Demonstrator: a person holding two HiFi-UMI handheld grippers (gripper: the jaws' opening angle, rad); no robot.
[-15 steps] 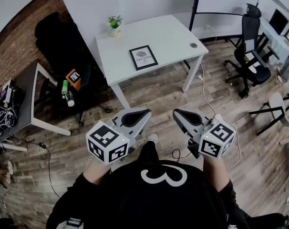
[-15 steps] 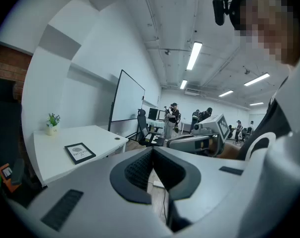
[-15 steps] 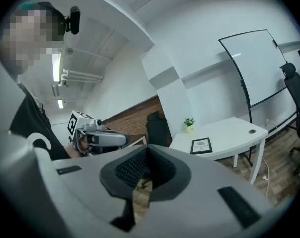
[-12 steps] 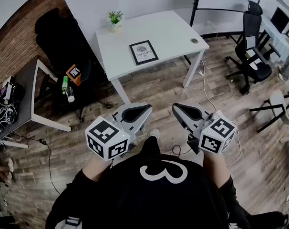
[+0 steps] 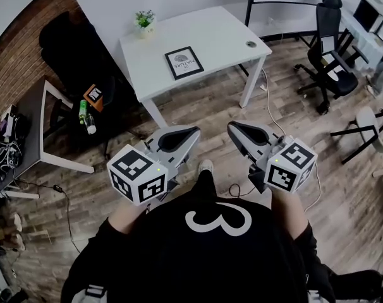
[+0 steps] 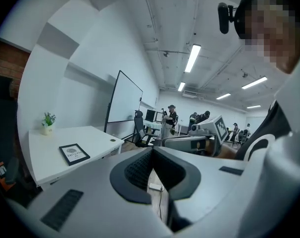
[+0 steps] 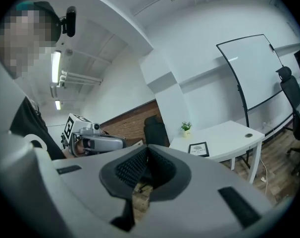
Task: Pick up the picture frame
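One white table [image 5: 223, 40], upper centre. Two claws mid-frame, left gripper [image 5: 190, 133] and right gripper [image 5: 234, 129], jaws fully together, nothing held. One picture frame [image 5: 184, 62] flat on the table, printed "NATURE". One potted plant [image 5: 144, 23] at its upper-left corner.

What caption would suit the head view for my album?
Person holds left tongs and right tongs shut and empty, facing a white table bearing a picture frame and potted plant.
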